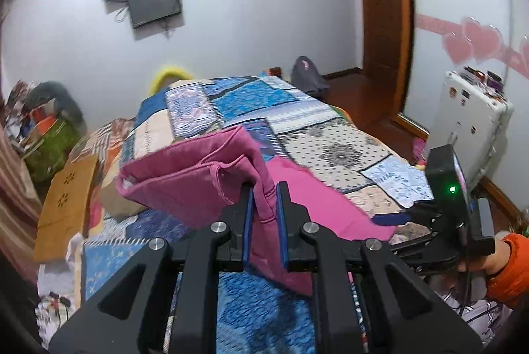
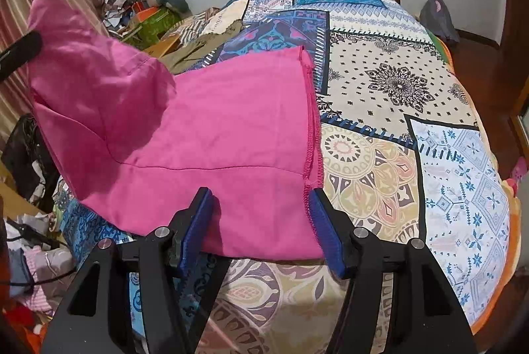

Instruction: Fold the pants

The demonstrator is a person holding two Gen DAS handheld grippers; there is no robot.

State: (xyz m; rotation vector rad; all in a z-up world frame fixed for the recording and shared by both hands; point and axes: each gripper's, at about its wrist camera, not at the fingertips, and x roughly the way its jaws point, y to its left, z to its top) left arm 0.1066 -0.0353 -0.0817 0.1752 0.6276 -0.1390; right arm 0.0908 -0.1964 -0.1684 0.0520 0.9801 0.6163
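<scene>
Pink pants (image 2: 211, 129) could slip or bunch up from here, so watch your 2 tools. Your left tool (image 1: 264, 198) is clamped on a bunch of pink cloth and holds that end up off the bed (image 2: 413, 109). The bite looks small. If you pull too fast, the cloth could slide out and flop down crooked.

Your right tool (image 2: 261, 208) has its sides apart. The near edge of the pants sits between them, but I do not think they press on it. The stitched hem just touches the right side. If you move the lifted end across while this edge is loose, the flat part could drag over the quilt and wrinkle.

From the bed: most of the pants lie flat on the near, left part of it. 1 end hangs in the air above the bed's left edge. Clutter sits on the floor past that edge, so a dropped end could land there.
</scene>
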